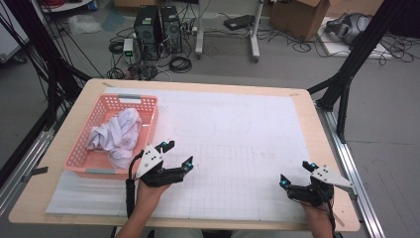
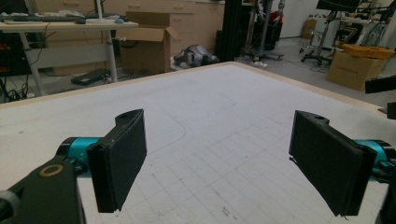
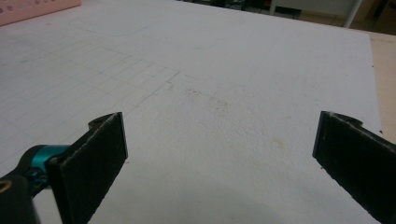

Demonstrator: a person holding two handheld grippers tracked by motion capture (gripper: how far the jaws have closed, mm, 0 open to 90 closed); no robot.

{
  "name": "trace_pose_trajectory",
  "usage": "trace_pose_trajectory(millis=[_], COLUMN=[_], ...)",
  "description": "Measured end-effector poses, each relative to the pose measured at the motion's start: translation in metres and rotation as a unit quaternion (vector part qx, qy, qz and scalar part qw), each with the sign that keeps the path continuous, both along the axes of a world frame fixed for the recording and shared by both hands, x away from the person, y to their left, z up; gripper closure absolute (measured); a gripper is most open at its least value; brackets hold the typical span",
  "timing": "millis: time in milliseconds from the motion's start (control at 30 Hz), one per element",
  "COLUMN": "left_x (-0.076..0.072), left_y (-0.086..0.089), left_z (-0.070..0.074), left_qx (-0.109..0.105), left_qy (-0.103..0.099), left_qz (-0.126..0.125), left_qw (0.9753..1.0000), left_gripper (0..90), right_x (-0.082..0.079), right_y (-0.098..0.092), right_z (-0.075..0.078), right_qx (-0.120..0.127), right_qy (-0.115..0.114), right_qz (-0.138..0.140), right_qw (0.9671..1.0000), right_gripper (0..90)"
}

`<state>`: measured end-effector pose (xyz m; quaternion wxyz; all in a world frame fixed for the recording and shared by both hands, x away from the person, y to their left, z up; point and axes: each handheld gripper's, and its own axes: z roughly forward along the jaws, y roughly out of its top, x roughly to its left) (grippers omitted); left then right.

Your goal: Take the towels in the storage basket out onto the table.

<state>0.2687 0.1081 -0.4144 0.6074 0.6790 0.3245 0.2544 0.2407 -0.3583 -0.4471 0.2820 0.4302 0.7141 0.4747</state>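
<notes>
Lower centre-left of the high view: left gripper [image 1: 177, 153], black two-jaw tool with teal joints and a grey three-cornered plate, held in a hand [image 1: 148, 191] entering from the bottom edge. Jaws spread wide, nothing between them; in the left gripper view the same gripper [image 2: 217, 161] shows both black pads apart over bare gridded sheet. Lower right of the high view: right gripper [image 1: 297, 173], same build, also held by a hand at the bottom edge, jaws wide apart and empty; the right gripper view confirms this, gripper [image 3: 219, 158] over plain white surface with faint smudges. Both tools sit above the large white gridded paper sheet [image 1: 237, 148] that covers most of the light wooden table [image 1: 327, 148]. Further up, centre-left of the high view: pink perforated plastic basket [image 1: 148, 106], just beside the left gripper's upper jaw, contact not resolvable. Inside the basket lies a crumpled white cloth with faint print [image 1: 119, 131], bunched toward its middle and lower part. A corner of the basket [image 3: 37, 9] appears at the upper left of the right gripper view.
</notes>
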Motion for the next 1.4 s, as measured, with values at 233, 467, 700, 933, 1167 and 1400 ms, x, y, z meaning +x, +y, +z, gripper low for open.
trace_pose_trajectory(millis=[233, 467, 700, 933, 1167, 1400], left_x=[0.006, 0.014, 0.026, 0.034, 0.041, 0.055], left_y=[0.015, 0.037, 0.058, 0.082, 0.113, 0.14], left_z=[0.025, 0.048, 0.057, 0.064, 0.075, 0.07], left_qx=[-0.008, -0.034, -0.043, -0.039, -0.018, 0.013], left_qy=[0.005, 0.012, 0.019, 0.022, 0.028, 0.068], left_qz=[0.004, 0.011, 0.031, 0.06, 0.101, 0.135], left_qw=[1.0, 0.9993, 0.9984, 0.9972, 0.9943, 0.9884], left_gripper=[17.9, 17.6, 17.6, 17.6, 17.6, 17.4], right_x=[0.0, 0.001, 0.001, 0.001, 0.002, 0.002], right_y=[0.0, 0.0, 0.0, 0.0, 0.0, 0.001], right_z=[0.0, 0.0, 0.0, 0.0, 0.0, 0.0], right_qx=[0.003, 0.001, 0.001, 0.001, -0.002, -0.007], right_qy=[0.003, 0.005, 0.006, 0.005, 0.006, 0.009], right_qz=[-0.002, -0.003, -0.003, -0.003, -0.004, -0.003], right_qw=[1.0, 1.0, 1.0, 1.0, 1.0, 0.9999], right_gripper=[1.5, 1.5, 1.5, 1.5, 1.5, 1.5])
